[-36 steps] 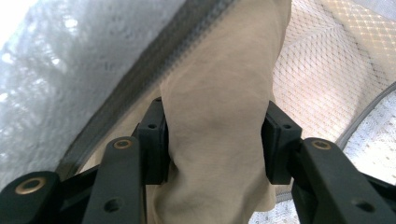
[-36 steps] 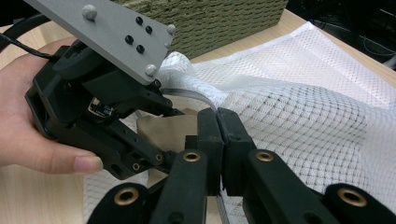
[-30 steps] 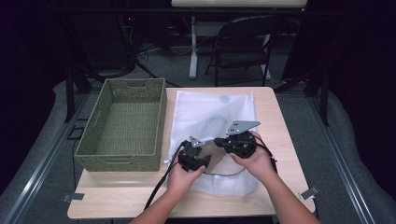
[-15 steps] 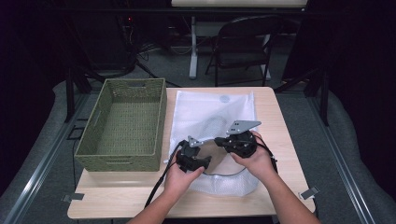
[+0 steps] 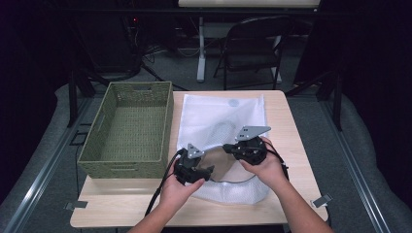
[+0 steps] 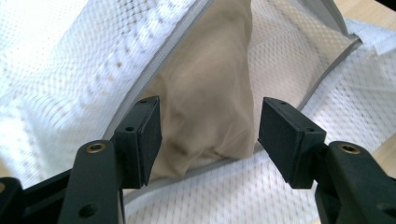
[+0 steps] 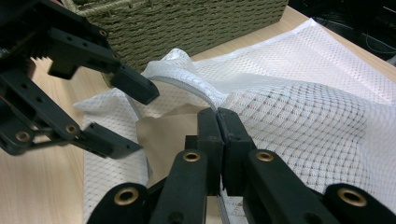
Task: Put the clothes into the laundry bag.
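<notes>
Nearest the person, the left hand-held gripper (image 5: 210, 171) hovers at the near edge of the white mesh bag (image 5: 218, 116), its jaws apart with nothing between the pads; they have just been opening. In the left gripper view those jaws frame the bag's open mouth, where a tan cloth (image 6: 210, 93) sits inside, soft and creased, edged by the bag's grey zipper band (image 6: 163, 60).

Just beyond, the right hand-held gripper (image 5: 226, 147) is clamped tight on the bag's rim, its jaws pressed together on the grey band and holding the upper layer of mesh raised, so the mouth gapes toward the left hand-held gripper (image 7: 126, 116). The mesh bag (image 7: 299, 93) is a fine white net, slightly crumpled near the opening and flatter farther back, with a small round patch near its far edge.

The bag lies flat on the wooden table (image 5: 291, 126), filling its middle. To its left, just beside it, stands an olive woven basket (image 5: 104, 145). Past the table a dark folding chair (image 5: 255, 43) stands on the floor.
</notes>
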The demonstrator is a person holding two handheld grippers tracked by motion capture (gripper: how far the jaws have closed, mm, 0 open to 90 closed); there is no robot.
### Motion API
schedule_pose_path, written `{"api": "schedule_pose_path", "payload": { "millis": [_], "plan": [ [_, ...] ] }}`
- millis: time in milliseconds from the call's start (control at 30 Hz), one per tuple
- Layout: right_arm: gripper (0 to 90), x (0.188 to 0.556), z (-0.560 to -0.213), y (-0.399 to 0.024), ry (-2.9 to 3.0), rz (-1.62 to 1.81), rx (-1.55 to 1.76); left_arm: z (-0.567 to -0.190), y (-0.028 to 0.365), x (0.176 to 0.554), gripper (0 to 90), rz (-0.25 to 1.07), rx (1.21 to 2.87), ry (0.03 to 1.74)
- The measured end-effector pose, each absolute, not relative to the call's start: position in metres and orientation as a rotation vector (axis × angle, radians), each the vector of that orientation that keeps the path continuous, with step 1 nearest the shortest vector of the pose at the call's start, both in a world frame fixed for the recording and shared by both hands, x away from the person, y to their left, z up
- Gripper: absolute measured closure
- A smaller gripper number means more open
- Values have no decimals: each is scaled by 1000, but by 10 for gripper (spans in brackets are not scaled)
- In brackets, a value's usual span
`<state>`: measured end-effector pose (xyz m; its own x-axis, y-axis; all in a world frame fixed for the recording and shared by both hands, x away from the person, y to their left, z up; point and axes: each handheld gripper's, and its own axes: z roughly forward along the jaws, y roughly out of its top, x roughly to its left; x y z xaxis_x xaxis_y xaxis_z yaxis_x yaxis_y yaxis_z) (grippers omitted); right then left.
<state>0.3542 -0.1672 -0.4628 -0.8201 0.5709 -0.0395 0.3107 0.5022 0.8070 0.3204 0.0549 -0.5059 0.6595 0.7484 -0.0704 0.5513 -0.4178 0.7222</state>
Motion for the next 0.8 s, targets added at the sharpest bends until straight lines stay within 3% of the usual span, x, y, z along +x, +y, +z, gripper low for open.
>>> {"api": "schedule_pose_path", "payload": {
  "millis": [433,800],
  "plan": [
    [876,349,-464,-162,2513,1156,704,-514,101,301,400,341,2167,1029],
    [846,341,-483,-163,2565,1091,725,-526,118,297,401,326,2117,1043]
  ]
}}
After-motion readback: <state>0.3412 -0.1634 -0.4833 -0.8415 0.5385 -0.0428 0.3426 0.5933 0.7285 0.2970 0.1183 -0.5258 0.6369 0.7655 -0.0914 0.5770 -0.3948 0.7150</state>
